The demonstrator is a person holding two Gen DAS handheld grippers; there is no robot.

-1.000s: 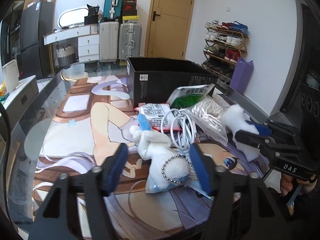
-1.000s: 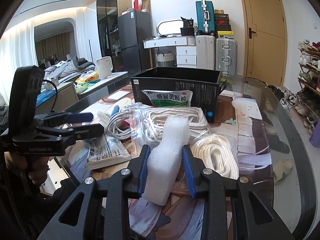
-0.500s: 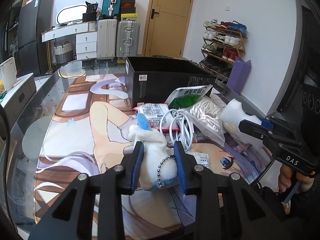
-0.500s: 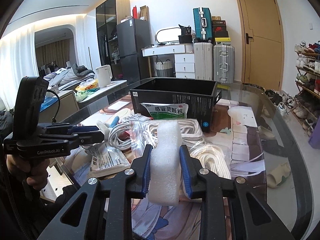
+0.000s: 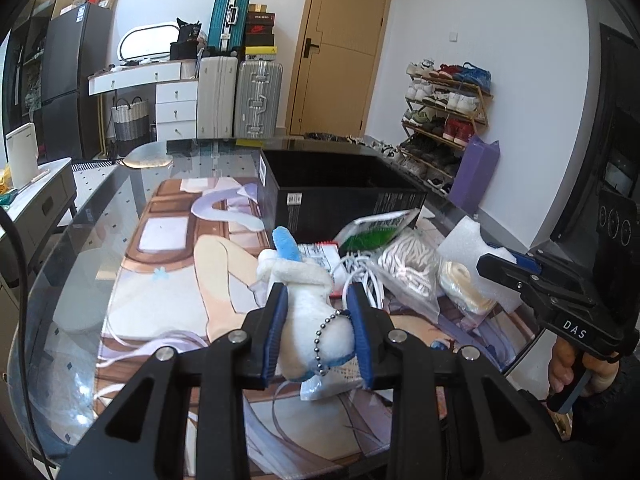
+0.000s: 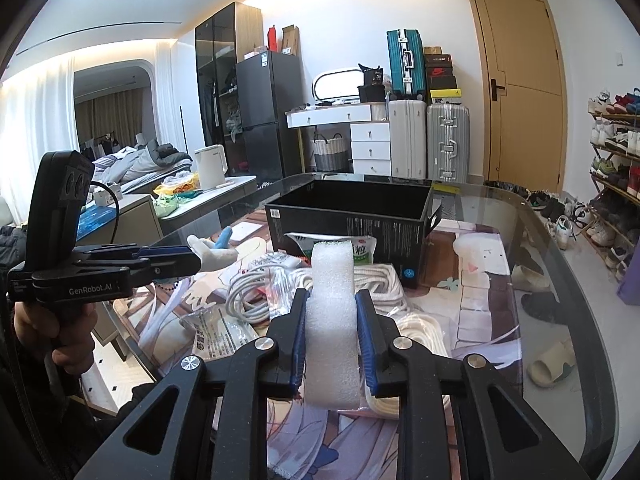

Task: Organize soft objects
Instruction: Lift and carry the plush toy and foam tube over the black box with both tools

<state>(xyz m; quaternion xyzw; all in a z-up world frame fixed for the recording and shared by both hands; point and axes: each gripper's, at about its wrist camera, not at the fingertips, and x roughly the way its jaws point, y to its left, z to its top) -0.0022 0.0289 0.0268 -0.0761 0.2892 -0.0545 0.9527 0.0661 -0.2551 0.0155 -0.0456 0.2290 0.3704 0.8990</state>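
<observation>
My left gripper (image 5: 318, 312) is shut on a white plush toy (image 5: 308, 304) with a blue ear and a bead chain, held above the printed mat. It also shows in the right wrist view (image 6: 212, 254). My right gripper (image 6: 332, 312) is shut on a white foam block (image 6: 332, 320), held upright above the table. The foam block also shows in the left wrist view (image 5: 466, 240). An open black box (image 5: 340, 184) stands behind the pile, and shows in the right wrist view (image 6: 352, 216) too.
On the mat lie a white cable coil (image 6: 248, 292), bagged white rope (image 6: 384, 280), a green sachet pack (image 5: 376, 228) and printed packets (image 6: 218, 328). The glass table edge (image 6: 560, 280) curves at right. Suitcases and a shoe rack stand beyond.
My left gripper closed on the plush toy and lifted it off the mat. My right gripper rose a little with the foam block.
</observation>
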